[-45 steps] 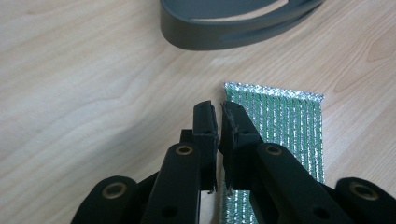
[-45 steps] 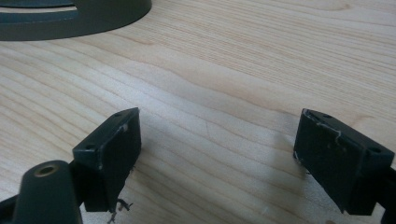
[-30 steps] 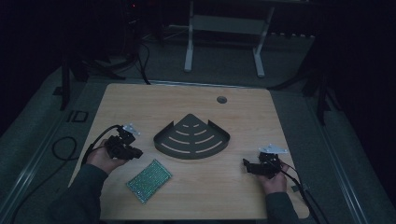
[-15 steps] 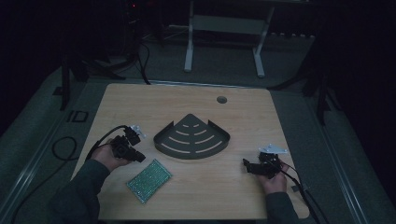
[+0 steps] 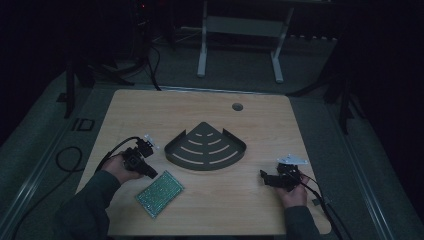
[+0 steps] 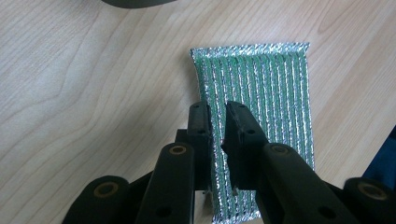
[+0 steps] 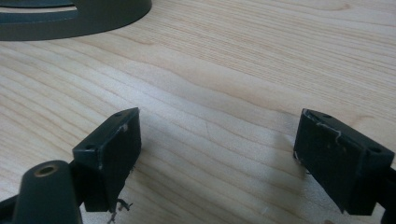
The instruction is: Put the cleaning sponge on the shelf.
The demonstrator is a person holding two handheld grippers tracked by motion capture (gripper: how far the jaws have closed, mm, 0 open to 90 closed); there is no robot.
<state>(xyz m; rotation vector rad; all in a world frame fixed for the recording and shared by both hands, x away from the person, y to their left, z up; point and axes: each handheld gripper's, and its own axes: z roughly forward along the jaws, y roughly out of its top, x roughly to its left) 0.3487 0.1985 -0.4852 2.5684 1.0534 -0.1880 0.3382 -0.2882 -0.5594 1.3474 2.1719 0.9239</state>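
Observation:
A green scouring pad with silver ribs [image 5: 160, 194] lies flat on the wooden table near its front left. In the left gripper view the pad [image 6: 266, 93] runs lengthwise away from me, and its left edge passes between the jaws of my left gripper [image 6: 218, 109], which stand almost together, pinching that edge. Seen from above, the left gripper [image 5: 149, 172] points down at the pad's near-left corner. My right gripper [image 5: 263, 176] rests at the front right, its jaws wide apart over bare wood, and the right gripper [image 7: 219, 121] holds nothing.
A dark quarter-round slotted tray [image 5: 206, 148] sits mid-table between the two hands; its rim [image 7: 70, 18] shows at the upper left of the right gripper view. A round cable hole [image 5: 237, 106] lies near the table's far edge. Cables trail off both sides.
My left gripper has shifted slightly right and down onto the pad's edge. The right hand and gripper have stayed put.

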